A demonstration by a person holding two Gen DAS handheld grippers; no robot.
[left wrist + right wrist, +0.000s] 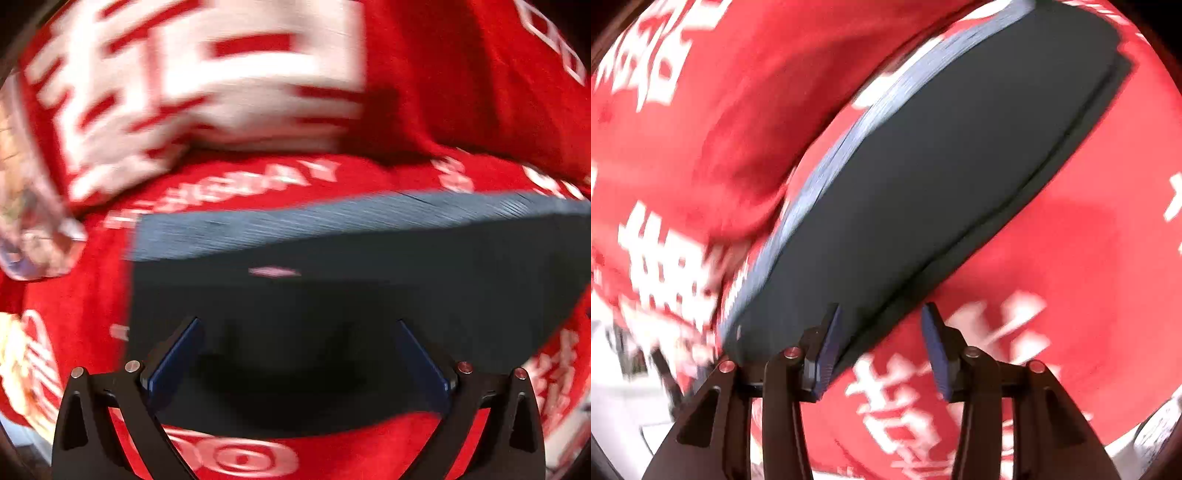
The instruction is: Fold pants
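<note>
Left wrist view. Left gripper (295,354) points steeply down, jaws spread wide, nothing between the blue pads (173,363). Below them lie the pants (332,295): a dark, flat slab of cloth filling the frame from centre to 3 o'clock. A lighter grey-blue band (332,218), probably the waistband or a stack of folded edges, runs along its 12 o'clock side. Under everything is a red cloth (443,92) with white lettering. A clear, glassy object (33,221) sits at 9 o'clock, too blurred to identify. Whole frame is motion-smeared.

Right wrist view. Right gripper (881,347) has its jaws partly apart and empty. The left pad (827,354) sits over the pants' (942,177) 6 o'clock corner; the right pad is over red cloth (1071,240). The pants run diagonally from 7 to 1 o'clock, band (842,147) along the 10 o'clock edge, a layered hem visible along the 4 o'clock edge.

Handling, judged. Fabric looks soft, light and limp, not fragile and not slippery; layers may slide over each other or sag if lifted from one point. It appears already folded at least once. Best hold: pinch all the layers at corners or along the short end, one gripper per corner, keeping clear of the red cloth beneath.
</note>
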